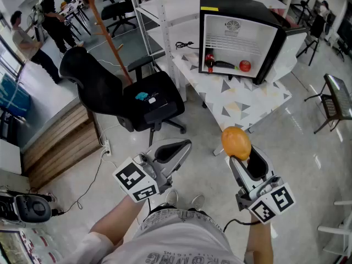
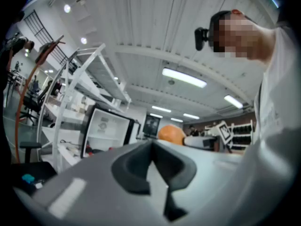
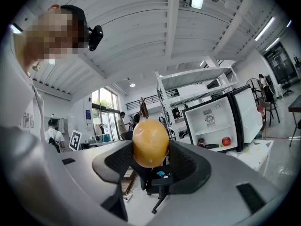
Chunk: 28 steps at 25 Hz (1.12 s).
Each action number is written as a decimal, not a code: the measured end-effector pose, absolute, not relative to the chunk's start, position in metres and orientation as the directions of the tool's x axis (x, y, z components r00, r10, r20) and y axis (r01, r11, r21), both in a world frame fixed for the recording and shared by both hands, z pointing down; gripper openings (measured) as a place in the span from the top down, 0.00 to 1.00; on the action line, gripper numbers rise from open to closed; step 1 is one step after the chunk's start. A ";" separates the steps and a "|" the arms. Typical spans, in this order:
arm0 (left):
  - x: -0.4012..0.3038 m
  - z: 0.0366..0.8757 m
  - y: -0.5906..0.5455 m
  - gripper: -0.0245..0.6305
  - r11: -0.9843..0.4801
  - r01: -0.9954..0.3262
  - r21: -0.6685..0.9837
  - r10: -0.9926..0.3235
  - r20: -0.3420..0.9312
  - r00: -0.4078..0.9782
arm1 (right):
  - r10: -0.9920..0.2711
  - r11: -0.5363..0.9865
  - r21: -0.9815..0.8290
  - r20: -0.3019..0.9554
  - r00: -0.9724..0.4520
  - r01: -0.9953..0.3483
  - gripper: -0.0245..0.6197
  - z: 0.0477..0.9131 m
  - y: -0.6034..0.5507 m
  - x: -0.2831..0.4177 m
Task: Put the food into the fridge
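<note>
Lower right of head view: right gripper (image 1: 243,158) clamps an orange (image 1: 236,142), pads pressing both sides. Left gripper (image 1: 186,143), lower centre: jaws together, empty. Fridge (image 1: 242,10), upper right, stands open and well apart; red fruit (image 1: 245,66) already inside. Orange not yet delivered.

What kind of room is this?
Probably a lab-like office or workshop: there's a black office chair, white metal shelves, and people busy at the far end.

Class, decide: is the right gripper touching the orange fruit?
Touching. The right gripper view shows the orange fruit clamped between both pads of the right gripper, with no gap on either side.
</note>
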<state>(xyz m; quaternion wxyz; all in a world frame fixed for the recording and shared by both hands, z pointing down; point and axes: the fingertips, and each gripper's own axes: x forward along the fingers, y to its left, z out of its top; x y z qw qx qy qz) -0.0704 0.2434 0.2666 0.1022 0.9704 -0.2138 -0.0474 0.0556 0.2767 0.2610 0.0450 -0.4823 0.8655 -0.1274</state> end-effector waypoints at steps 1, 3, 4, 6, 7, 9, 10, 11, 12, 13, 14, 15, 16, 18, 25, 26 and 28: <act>-0.071 0.267 0.244 0.95 -0.887 -0.406 0.221 -0.425 -0.046 0.904 | -0.846 0.502 -0.266 0.047 -0.531 -0.823 0.59 0.262 0.277 0.056; -0.071 0.268 0.245 0.95 -0.885 -0.408 0.225 -0.427 -0.042 0.903 | -0.845 0.502 -0.269 0.051 -0.533 -0.822 0.59 0.263 0.278 0.055; -0.071 0.268 0.246 0.95 -0.884 -0.409 0.227 -0.429 -0.040 0.903 | -0.844 0.502 -0.271 0.054 -0.533 -0.822 0.59 0.264 0.279 0.055; -0.071 0.270 0.249 0.95 -0.881 -0.413 0.231 -0.432 -0.035 0.901 | -0.845 0.499 -0.268 0.059 -0.531 -0.824 0.59 0.265 0.281 0.056; -0.071 0.272 0.250 0.95 -0.879 -0.415 0.234 -0.433 -0.032 0.901 | -0.847 0.496 -0.265 0.062 -0.528 -0.827 0.59 0.267 0.282 0.056; -0.070 0.276 0.252 0.95 -0.876 -0.420 0.238 -0.438 -0.026 0.899 | -0.851 0.490 -0.258 0.066 -0.521 -0.833 0.59 0.270 0.283 0.059; -0.070 0.278 0.253 0.95 -0.874 -0.423 0.240 -0.440 -0.023 0.898 | -0.852 0.488 -0.255 0.068 -0.519 -0.835 0.59 0.272 0.284 0.060; -0.069 0.279 0.254 0.95 -0.872 -0.425 0.242 -0.442 -0.020 0.897 | -0.853 0.486 -0.254 0.068 -0.517 -0.836 0.59 0.273 0.285 0.062; -0.068 0.281 0.255 0.95 -0.871 -0.427 0.244 -0.444 -0.017 0.896 | -0.854 0.486 -0.254 0.068 -0.516 -0.836 0.59 0.274 0.286 0.064; -0.067 0.282 0.257 0.95 -0.870 -0.428 0.245 -0.445 -0.015 0.895 | -0.854 0.485 -0.255 0.068 -0.516 -0.836 0.59 0.276 0.288 0.066; -0.065 0.283 0.260 0.95 -0.869 -0.430 0.246 -0.447 -0.012 0.895 | -0.853 0.485 -0.258 0.069 -0.517 -0.836 0.59 0.277 0.290 0.069; -0.064 0.285 0.263 0.95 -0.867 -0.433 0.246 -0.449 -0.010 0.894 | -0.853 0.486 -0.260 0.068 -0.518 -0.835 0.59 0.278 0.292 0.071; -0.062 0.286 0.265 0.95 -0.866 -0.436 0.246 -0.451 -0.009 0.892 | -0.852 0.487 -0.262 0.068 -0.519 -0.833 0.59 0.279 0.295 0.073; -0.060 0.286 0.270 0.95 -0.864 -0.440 0.243 -0.456 -0.009 0.890 | -0.851 0.489 -0.263 0.063 -0.521 -0.832 0.59 0.280 0.299 0.078; -0.048 0.281 0.283 0.95 -0.863 -0.453 0.223 -0.469 -0.022 0.883 | -0.847 0.505 -0.251 0.042 -0.531 -0.826 0.59 0.275 0.309 0.090; -0.046 0.280 0.284 0.95 -0.863 -0.454 0.221 -0.469 -0.023 0.883 | -0.847 0.505 -0.250 0.042 -0.531 -0.826 0.59 0.274 0.310 0.092; -0.044 0.279 0.286 0.95 -0.863 -0.455 0.220 -0.471 -0.023 0.882 | -0.846 0.506 -0.250 0.041 -0.531 -0.825 0.59 0.273 0.312 0.094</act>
